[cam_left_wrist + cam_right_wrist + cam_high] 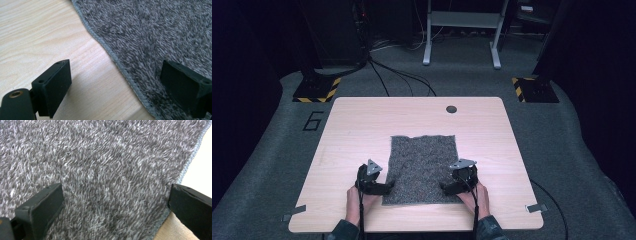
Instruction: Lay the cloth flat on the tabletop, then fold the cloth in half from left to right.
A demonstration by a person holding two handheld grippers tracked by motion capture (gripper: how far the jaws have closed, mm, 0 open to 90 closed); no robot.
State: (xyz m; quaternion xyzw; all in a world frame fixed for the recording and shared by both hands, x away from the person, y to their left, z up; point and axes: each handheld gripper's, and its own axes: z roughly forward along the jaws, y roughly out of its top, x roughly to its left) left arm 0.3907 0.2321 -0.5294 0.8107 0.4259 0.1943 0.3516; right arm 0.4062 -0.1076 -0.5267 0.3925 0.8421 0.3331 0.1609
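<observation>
Where the grey floor (262, 165) spreads around it, a pale wooden table (362, 125) takes up the middle of the high view, with a small dark round hole (451, 109) near its far edge. On the near half of the table lies a fuzzy grey towel (424, 165), spread flat, its stitched hem running along each side. Two hands come in from the near edge, one at each near corner of the towel. At the towel's left side, the left gripper (388, 189) has its jaws spread wide with nothing between them; its own view shows one jaw over bare wood and the other over the towel (155, 37), the hem running between them. At the right side, the right gripper (444, 188) also stands wide open and empty, with the towel (105, 170) below one jaw and the hem by the other.
</observation>
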